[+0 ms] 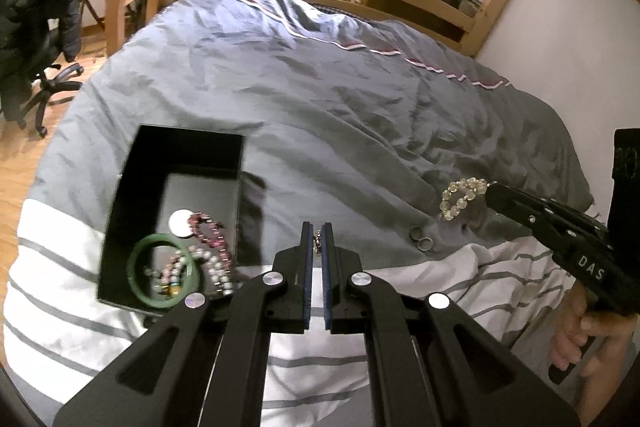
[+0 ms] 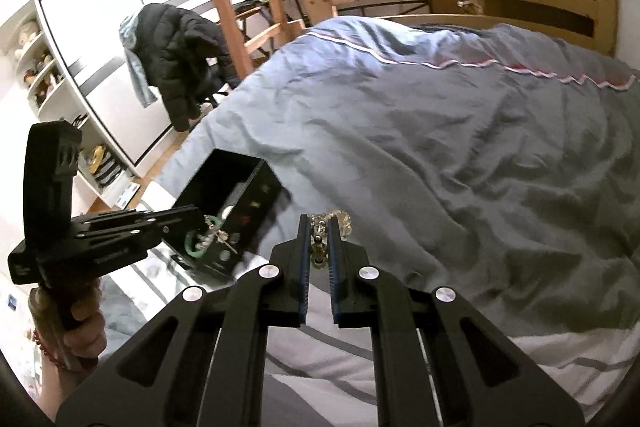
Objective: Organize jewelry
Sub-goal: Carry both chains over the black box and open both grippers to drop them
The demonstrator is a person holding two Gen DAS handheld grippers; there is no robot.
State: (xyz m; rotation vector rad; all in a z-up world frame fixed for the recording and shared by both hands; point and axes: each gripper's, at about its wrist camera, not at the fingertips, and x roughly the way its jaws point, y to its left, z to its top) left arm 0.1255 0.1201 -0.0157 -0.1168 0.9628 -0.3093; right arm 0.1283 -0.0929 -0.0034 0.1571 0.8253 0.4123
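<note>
My left gripper is shut on a small metal chain piece above the bed, just right of the open black box. Inside the box lie a green bangle, pink bead bracelets and a white disc. My right gripper is shut on a clear bead bracelet, lifted off the quilt. In the left wrist view that bracelet hangs from the right gripper. Two small rings lie on the quilt. The left gripper hovers over the box.
A grey quilt covers the bed, with a white striped blanket at the near end. A wooden bed frame and white wall bound the far and right sides. A chair with a black jacket stands on the floor at left.
</note>
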